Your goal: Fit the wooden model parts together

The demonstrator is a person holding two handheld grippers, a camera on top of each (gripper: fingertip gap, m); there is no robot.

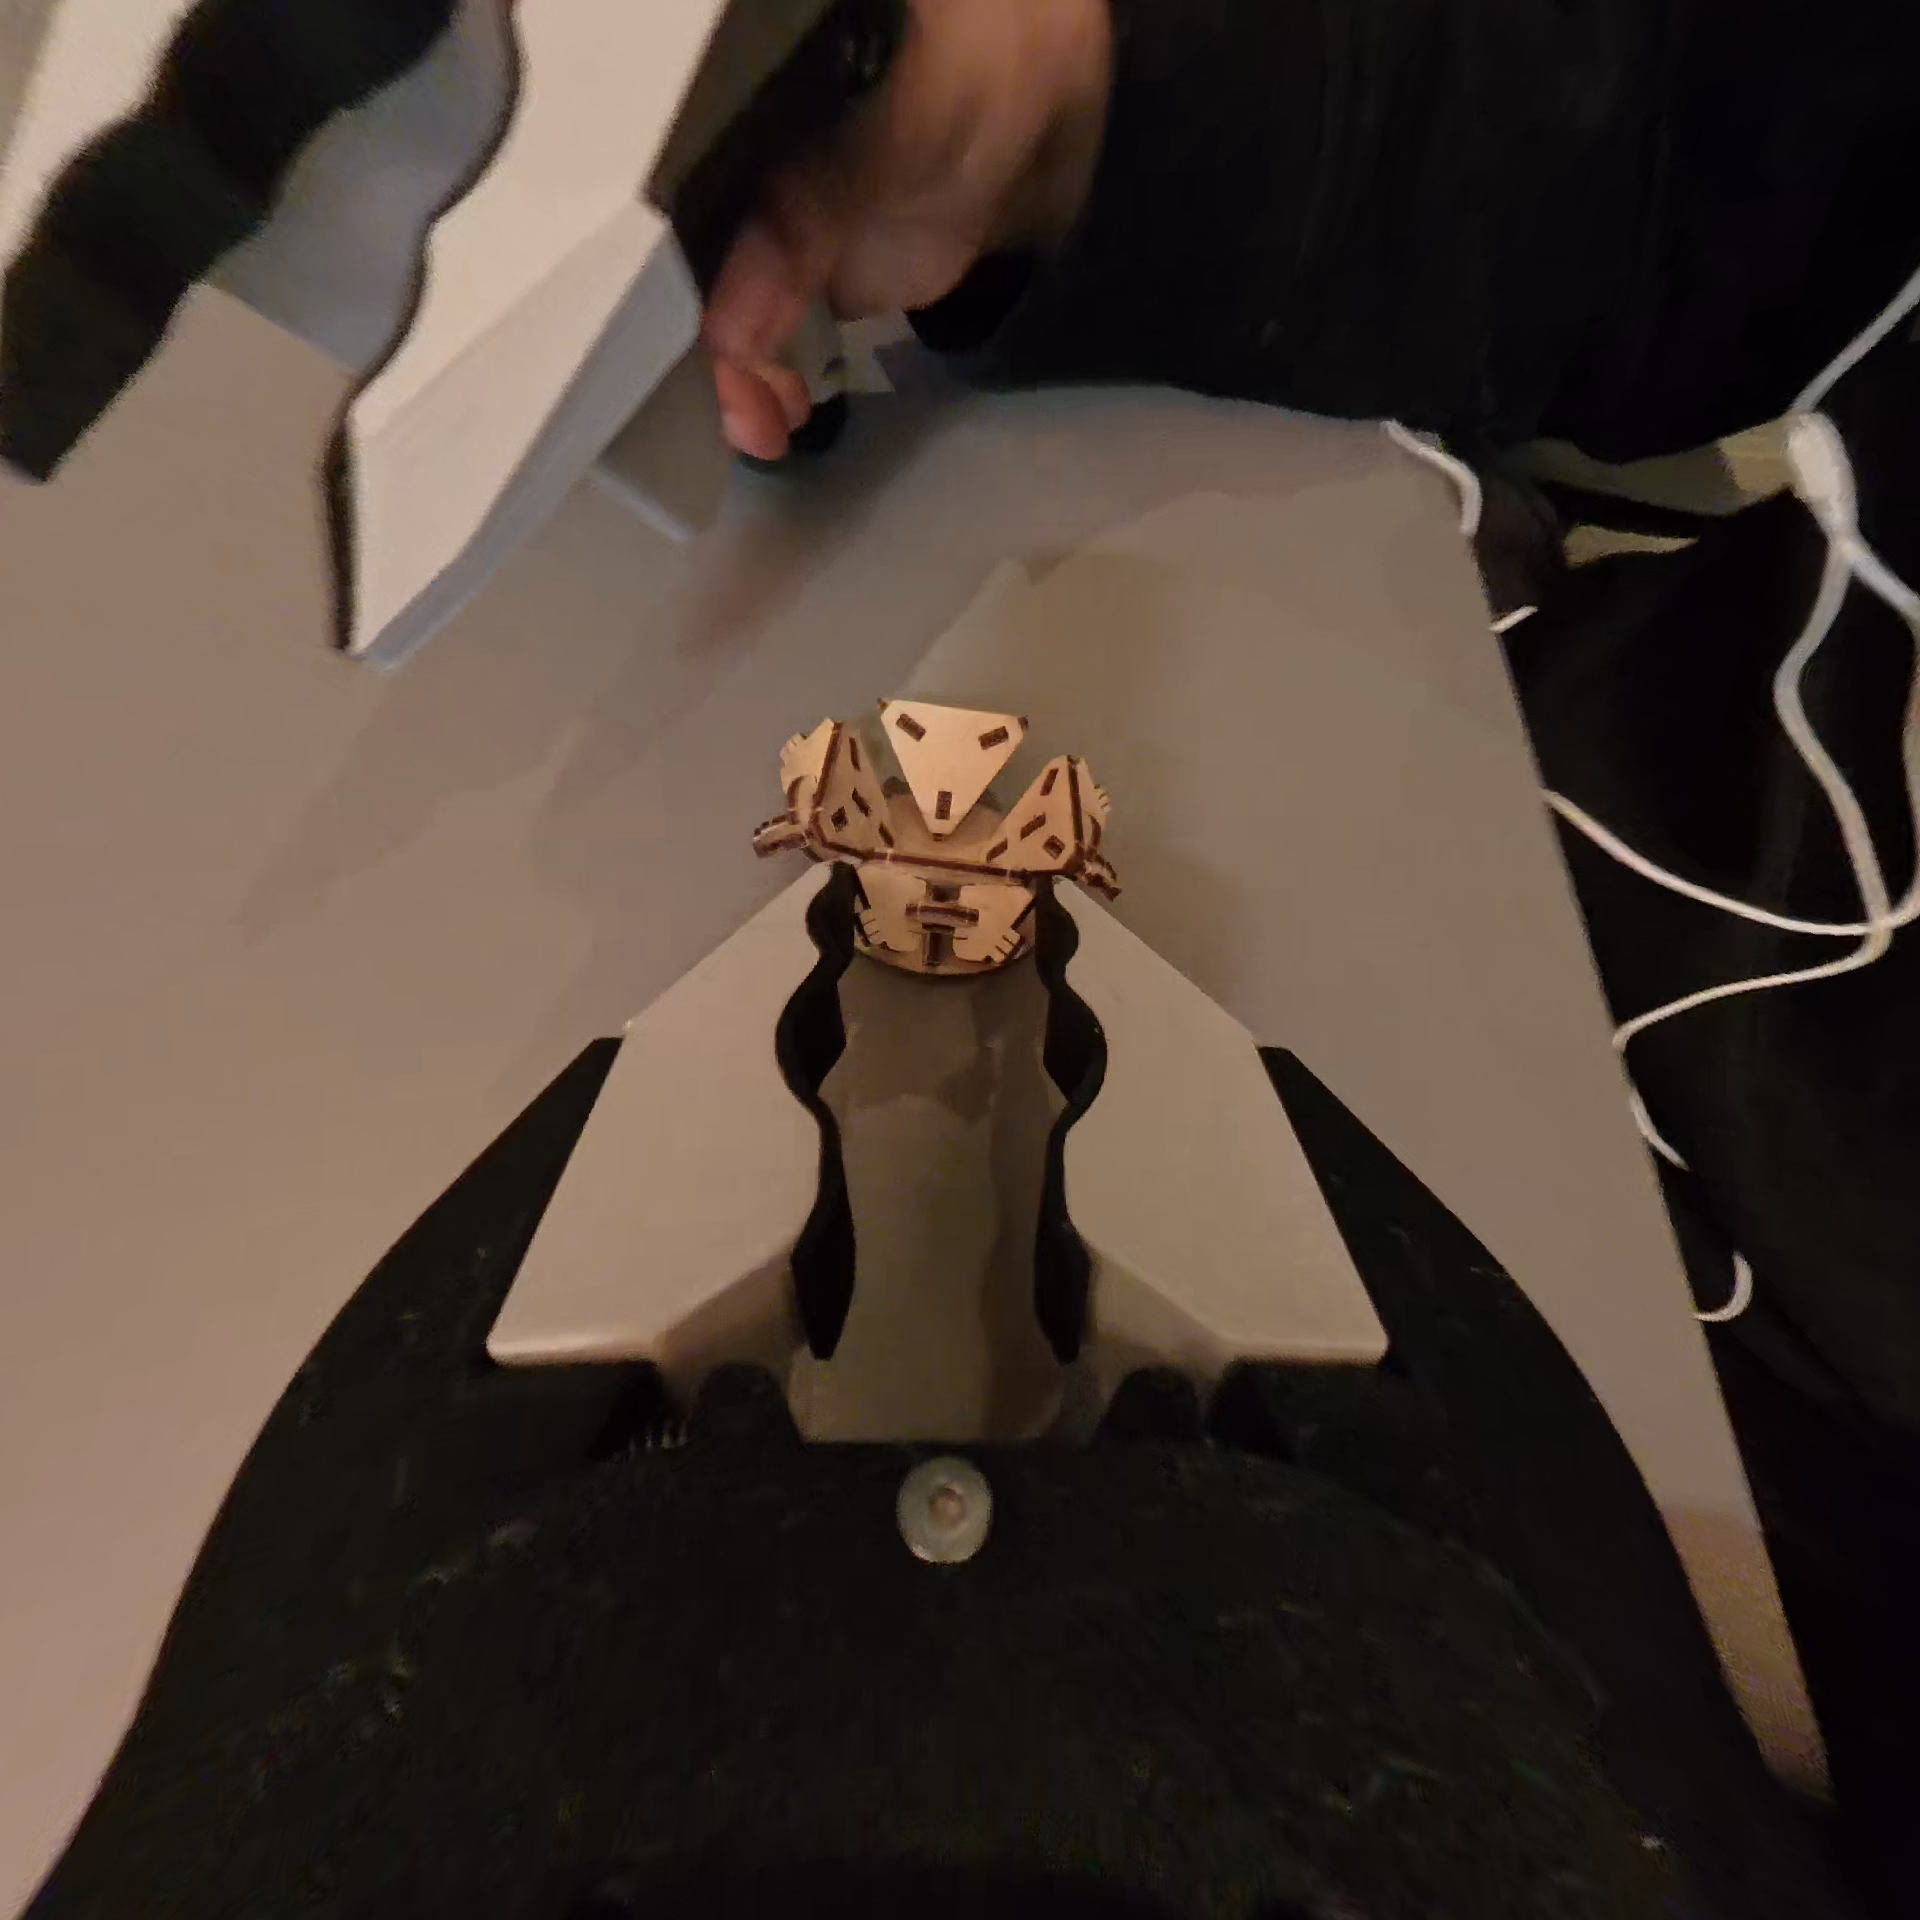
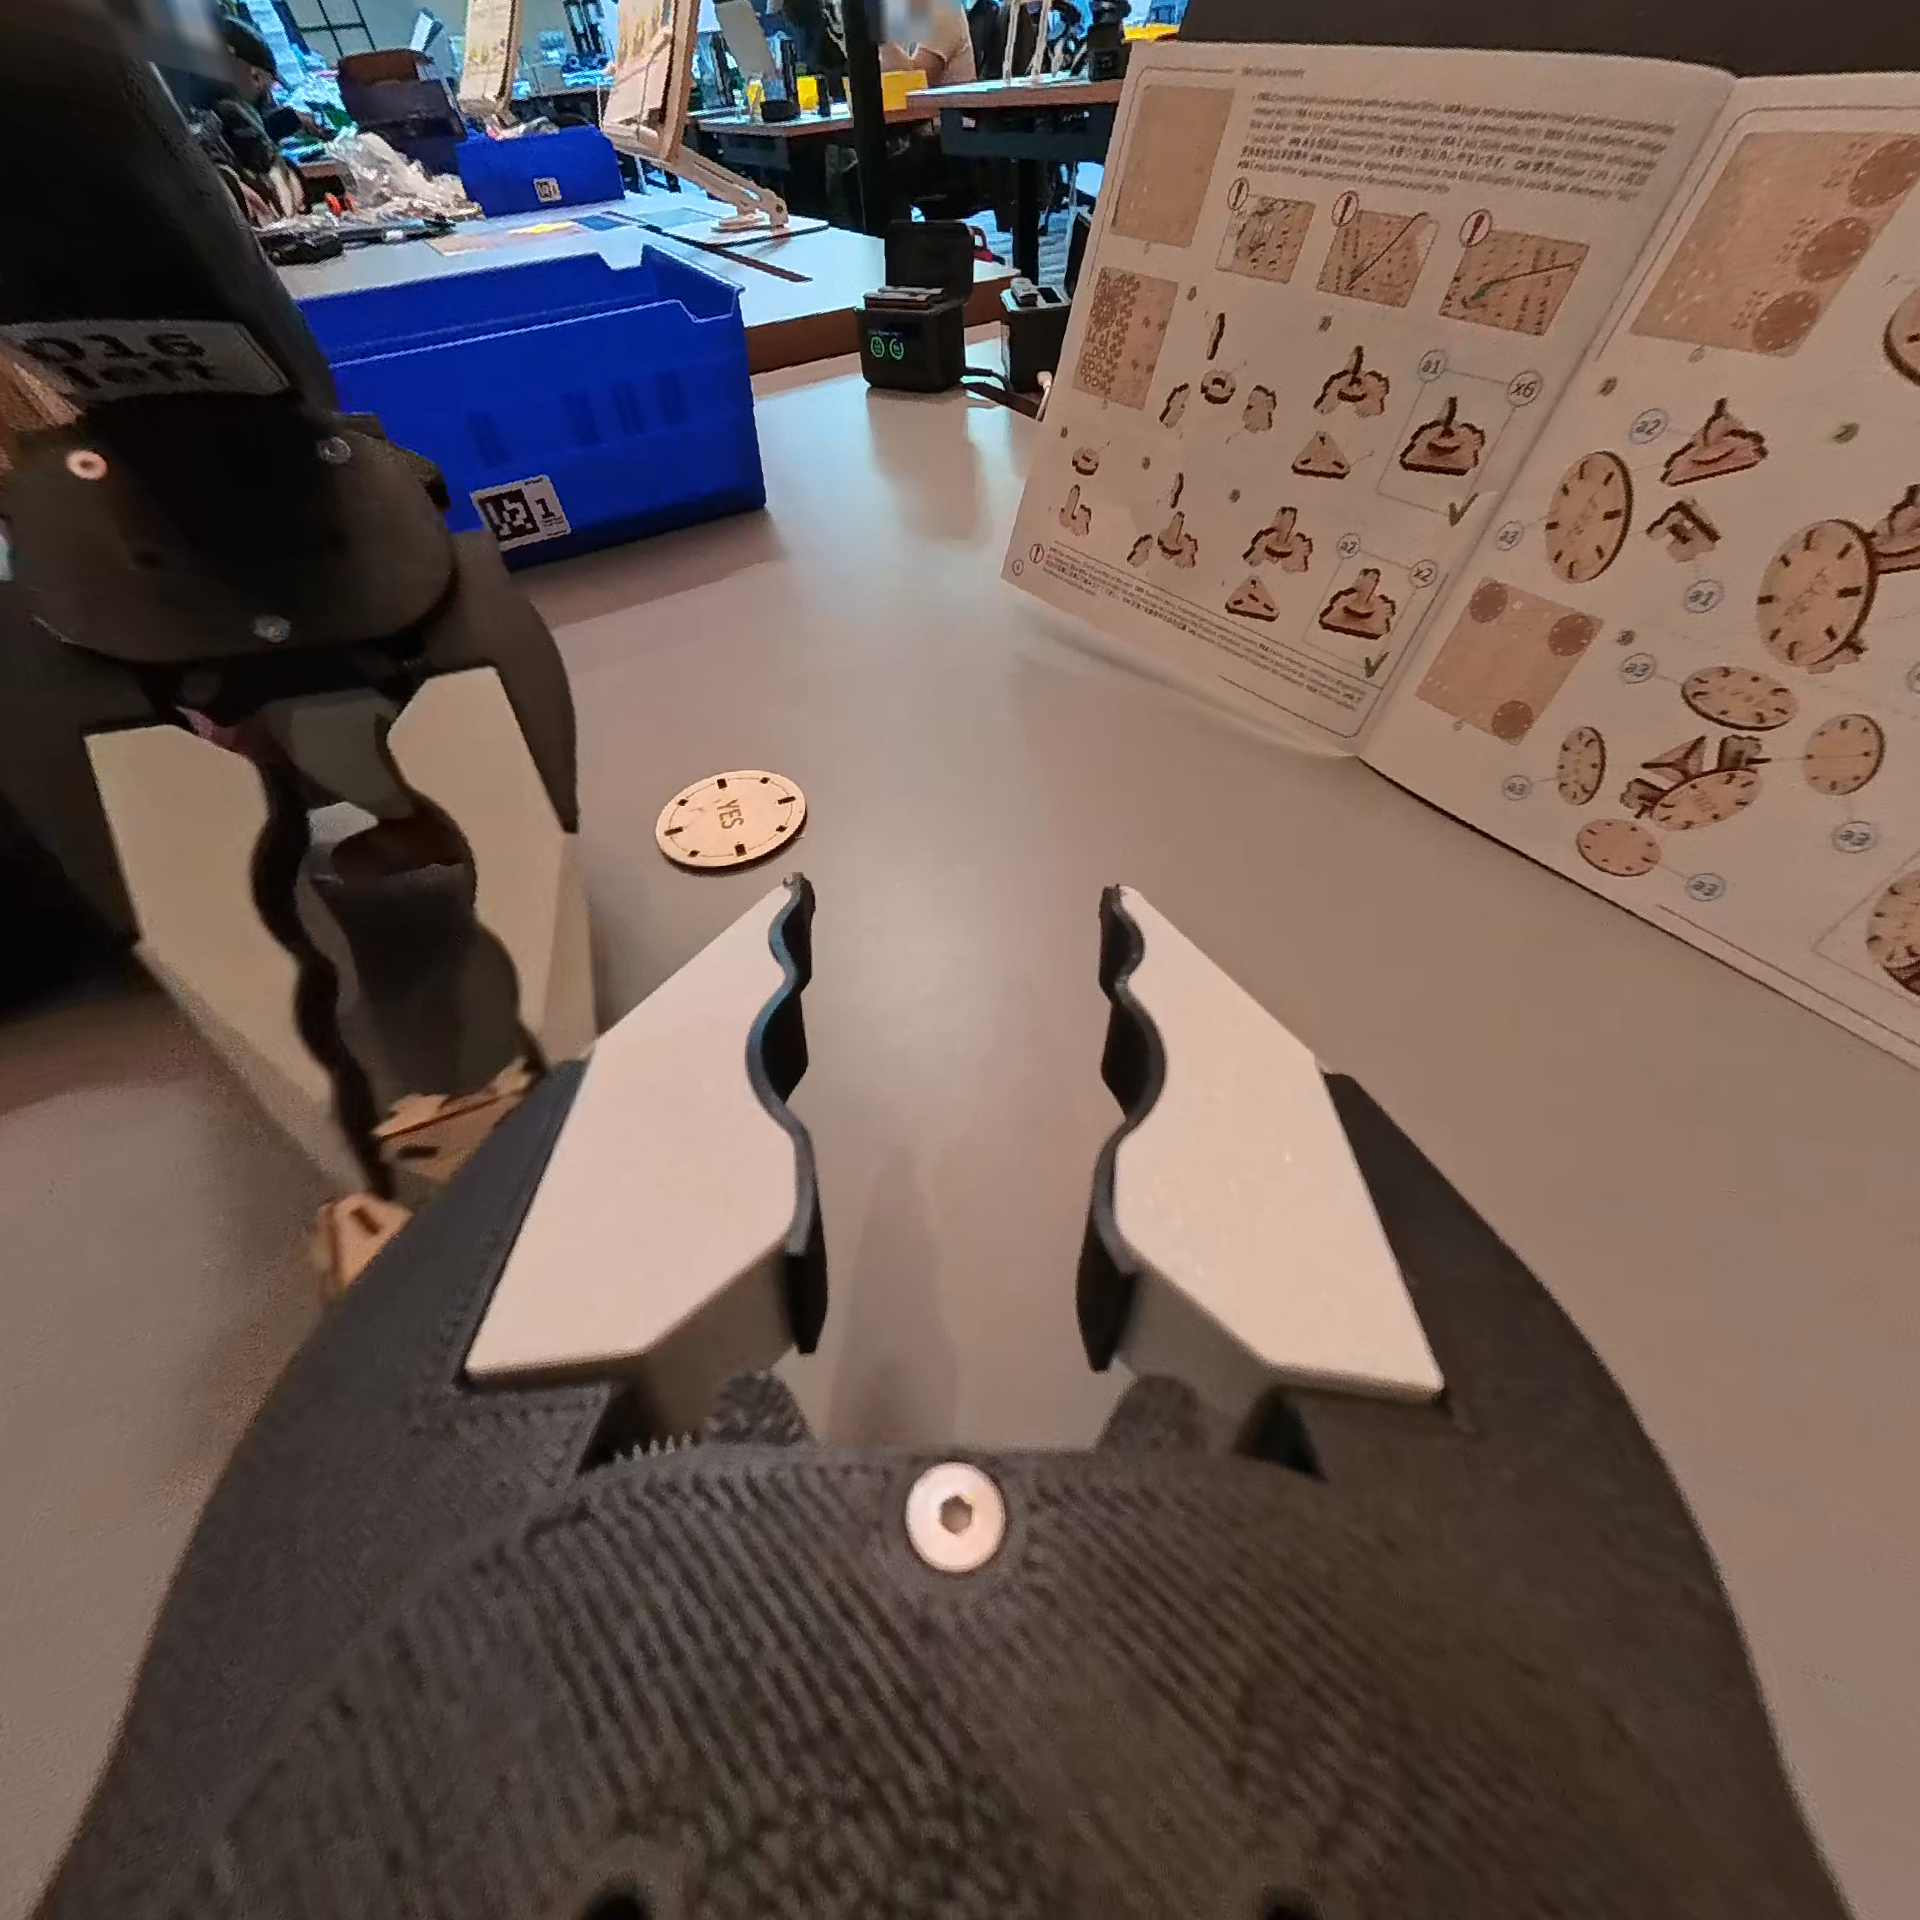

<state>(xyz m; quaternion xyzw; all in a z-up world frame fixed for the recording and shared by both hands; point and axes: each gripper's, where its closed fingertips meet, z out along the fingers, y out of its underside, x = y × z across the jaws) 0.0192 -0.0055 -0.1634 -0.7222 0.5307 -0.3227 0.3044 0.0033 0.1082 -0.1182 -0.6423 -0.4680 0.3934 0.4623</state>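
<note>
Left tool [image 1: 935, 914] is pinching a laser-cut plywood assembly [image 1: 933, 831] above the bench [image 2: 935, 665], steadying it, while right tool [image 2: 954, 894] is hovering spread and empty.

Grey tabletop [image 2: 935, 675] sitting in foreground; further desks [image 2: 997, 99] w/ blue bins [image 2: 540, 395] standing behind; workshop bkgd lying blurred.

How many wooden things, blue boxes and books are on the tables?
Wooden things: 2, the wooden puzzle piece in the left gripper and the round wooden disc.
Blue bins: 2.
Open booklets: 1.
Total: 5.
</note>
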